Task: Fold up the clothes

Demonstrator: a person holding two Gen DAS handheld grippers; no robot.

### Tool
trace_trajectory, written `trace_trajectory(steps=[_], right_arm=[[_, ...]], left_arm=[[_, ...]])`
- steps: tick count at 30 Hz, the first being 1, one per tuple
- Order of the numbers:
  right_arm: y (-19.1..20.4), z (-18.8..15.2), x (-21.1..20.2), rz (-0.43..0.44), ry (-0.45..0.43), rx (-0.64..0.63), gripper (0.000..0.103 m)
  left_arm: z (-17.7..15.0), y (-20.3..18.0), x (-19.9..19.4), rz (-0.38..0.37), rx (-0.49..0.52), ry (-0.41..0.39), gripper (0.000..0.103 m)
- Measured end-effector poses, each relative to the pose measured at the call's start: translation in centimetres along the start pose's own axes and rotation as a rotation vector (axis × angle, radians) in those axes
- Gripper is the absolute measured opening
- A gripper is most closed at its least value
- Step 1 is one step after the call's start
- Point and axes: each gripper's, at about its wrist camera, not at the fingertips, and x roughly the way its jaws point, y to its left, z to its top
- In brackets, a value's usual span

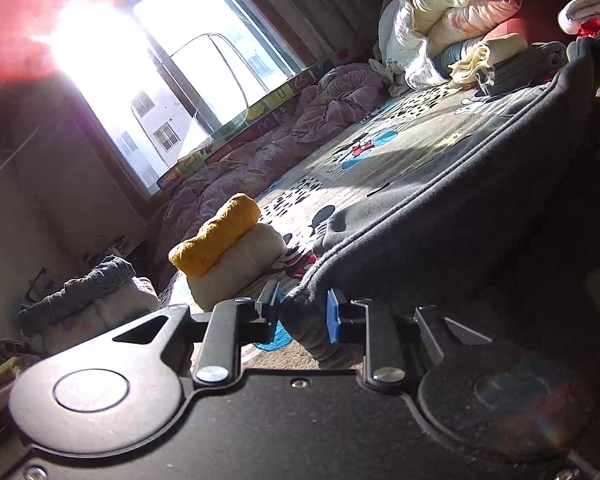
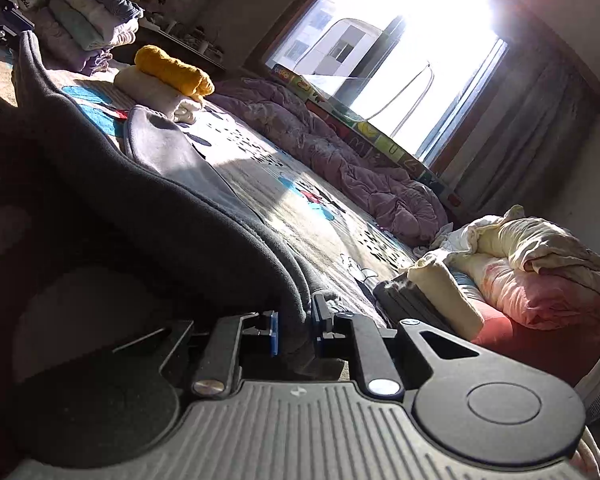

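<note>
Left gripper (image 1: 303, 312), seen from the left wrist view, is clamped on a corner of the dark grey garment (image 1: 440, 216), blue pads (image 1: 333, 316) pressing bunched fabric from both sides. Garment is thick, fleece-like, with a stitched, ribbed hem; it stretches taut from this gripper to the far upper right, raised above the cartoon-print bedsheet (image 1: 380, 152). One yellow folded item (image 1: 216, 240) sits on one cream folded item (image 1: 240, 268) beside it. Window (image 1: 204, 80) glare washes out the upper left.

Right gripper (image 2: 294, 330), in the right wrist view, likewise grips the garment's (image 2: 160, 216) hem between its blue pads (image 2: 274, 334). Only this view shows the garment's paler inner face (image 2: 172, 152) resting on the sheet and a stack of folded clothes (image 2: 92, 20) at upper left. One purple quilt (image 2: 340, 148) lies below the window.
</note>
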Motion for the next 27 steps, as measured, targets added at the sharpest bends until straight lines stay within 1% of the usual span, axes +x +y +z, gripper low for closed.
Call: trace_trajectory(steps=[3,8,11,13,18,21,23,27], right_arm=[[-1.0,0.7,1.9,-0.019,-0.007,0.044,0.016],[-2.6,0.3,7.0,0.022,0.047,0.145,0.014],[-3.5,0.4,7.8,0.024,0.032,0.209,0.014],[-3.8,0.4,8.1,0.023,0.027,0.224,0.014],[-5.1,0.3,9.7,0.011,0.022,0.289,0.013],[-5.9,0.3,10.6,0.004,0.018,0.329,0.013],[-6.3,0.1,11.5,0.0,0.025,0.355,0.013],[-6.8,-0.3,13.5,0.004,0.061,0.393,0.013]], left_arm=[[1.5,1.2,2.6,0.002,-0.041,-0.003,0.022],[3.9,1.7,7.9,-0.009,-0.035,0.009,0.02],[4.9,1.9,10.1,-0.012,-0.015,0.012,0.02],[5.7,1.9,11.8,-0.015,0.001,0.012,0.02],[7.6,2.3,15.4,-0.021,-0.008,0.024,0.02],[8.5,2.2,17.6,-0.024,-0.009,0.045,0.02],[8.9,2.1,19.3,-0.043,-0.025,0.068,0.02],[9.4,1.2,22.3,-0.055,-0.006,0.108,0.02]])
